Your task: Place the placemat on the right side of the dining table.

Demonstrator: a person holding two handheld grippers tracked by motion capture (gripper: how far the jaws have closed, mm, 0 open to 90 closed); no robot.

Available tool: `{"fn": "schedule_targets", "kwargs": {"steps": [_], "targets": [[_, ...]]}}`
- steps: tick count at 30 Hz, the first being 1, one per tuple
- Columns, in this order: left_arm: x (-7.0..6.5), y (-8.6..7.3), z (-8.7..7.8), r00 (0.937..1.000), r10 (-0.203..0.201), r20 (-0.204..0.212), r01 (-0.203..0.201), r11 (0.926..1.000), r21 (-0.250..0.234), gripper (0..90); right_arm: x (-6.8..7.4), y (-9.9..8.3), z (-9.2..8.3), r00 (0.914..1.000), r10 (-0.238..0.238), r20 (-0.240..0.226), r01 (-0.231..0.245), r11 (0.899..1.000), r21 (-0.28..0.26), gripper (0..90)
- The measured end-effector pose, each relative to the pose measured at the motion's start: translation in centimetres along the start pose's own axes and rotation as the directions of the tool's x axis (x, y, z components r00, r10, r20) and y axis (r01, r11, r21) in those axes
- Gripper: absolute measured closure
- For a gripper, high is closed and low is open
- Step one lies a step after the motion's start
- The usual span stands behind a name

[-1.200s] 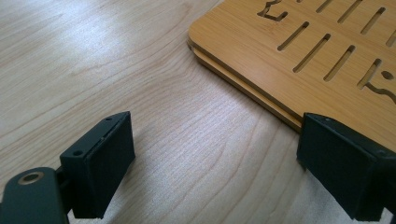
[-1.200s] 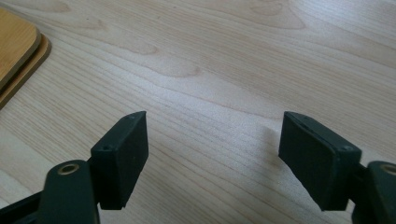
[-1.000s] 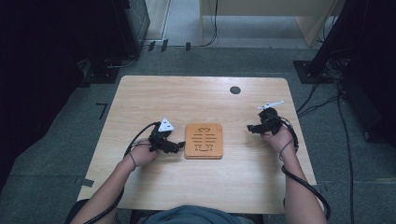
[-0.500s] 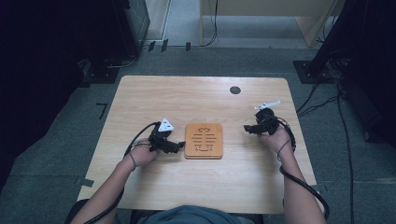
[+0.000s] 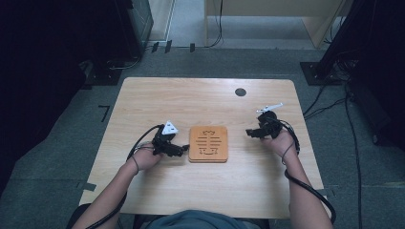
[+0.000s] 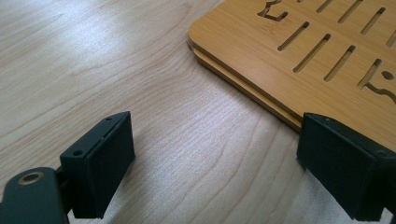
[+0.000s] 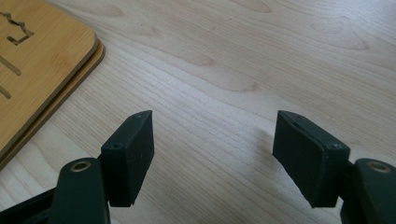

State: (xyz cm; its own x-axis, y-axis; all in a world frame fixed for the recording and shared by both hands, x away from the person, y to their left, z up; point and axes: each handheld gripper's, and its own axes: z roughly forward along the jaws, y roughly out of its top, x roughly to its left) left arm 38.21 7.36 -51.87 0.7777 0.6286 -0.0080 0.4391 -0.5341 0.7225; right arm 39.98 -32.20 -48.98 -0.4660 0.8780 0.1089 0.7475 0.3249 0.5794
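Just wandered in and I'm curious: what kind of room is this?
Probably a lab or workshop set up for recording. A bare wooden table stands on grey carpet, cables trail across the floor, and dark equipment racks line the edges.

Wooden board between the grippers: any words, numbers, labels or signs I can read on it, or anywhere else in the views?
No readable text anywhere.
Wooden board: slots cut through it form a symbol-like pattern, perhaps a stylised character; I cannot read it as one.
Floor left of the table: a dark tape mark shaped roughly like "7", probably just a marker.

A board (image 5: pixel 208 143) lies on the table (image 5: pixel 205 102) between left gripper (image 5: pixel 180 150) and right gripper (image 5: pixel 251 132).
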Motion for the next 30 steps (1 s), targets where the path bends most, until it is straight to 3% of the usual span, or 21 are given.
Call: {"fn": "schedule_targets", "kwargs": {"steps": [12,30], "targets": [[0.0,0.0,0.0,1.0000,0.000,0.000,0.000,1.0000,0.000,10.2,0.8,0.0,0.3,0.9991,-0.033,-0.027,0.033,0.999,0.000,31.8],[0.0,0.0,0.0,1.0000,0.000,-0.001,0.000,1.0000,-0.001,10.2,1.5,0.2,0.6,0.9984,-0.022,-0.053,0.021,1.000,-0.018,31.7]]}}
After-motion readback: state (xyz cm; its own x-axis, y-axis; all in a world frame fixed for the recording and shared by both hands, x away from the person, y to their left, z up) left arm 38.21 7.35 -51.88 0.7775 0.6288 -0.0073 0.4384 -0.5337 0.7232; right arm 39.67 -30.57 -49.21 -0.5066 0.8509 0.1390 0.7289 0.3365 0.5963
